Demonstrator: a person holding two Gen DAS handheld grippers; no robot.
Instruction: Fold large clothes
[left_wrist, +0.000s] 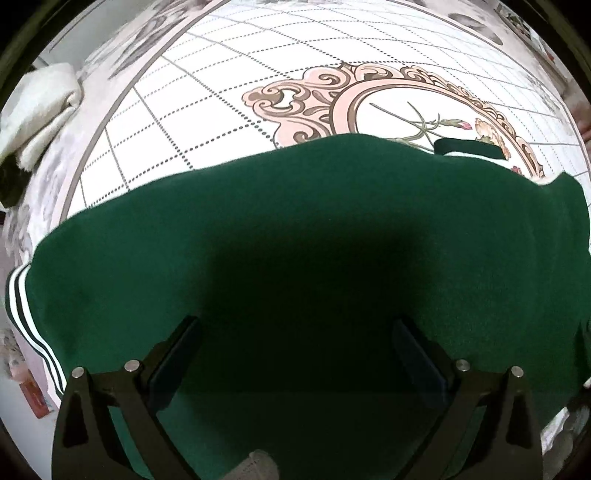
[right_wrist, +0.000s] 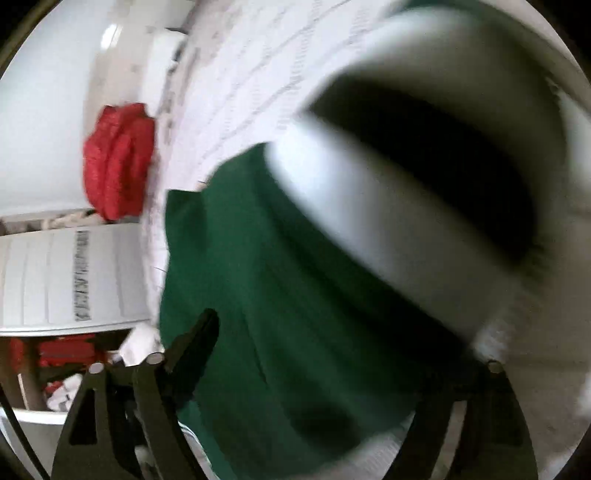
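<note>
the bedspread (left_wrist: 192, 110) was white with a dotted grid, a pink scroll-framed flower medallion (left_wrist: 369, 92) near its middle and a grey marbled border. a green garment (left_wrist: 258, 229) lay spread flat across it, covering the medallion's near edge, white stripes at its left hem. a cream folded cloth (left_wrist: 40, 110) sat on the far left border. a red folded cloth (right_wrist: 118, 162) lay at the bed's edge.

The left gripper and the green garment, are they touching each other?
Cannot tell. In the left wrist view the left gripper stands open over the green garment, but shadow hides whether its fingertips rest on the cloth.
</note>
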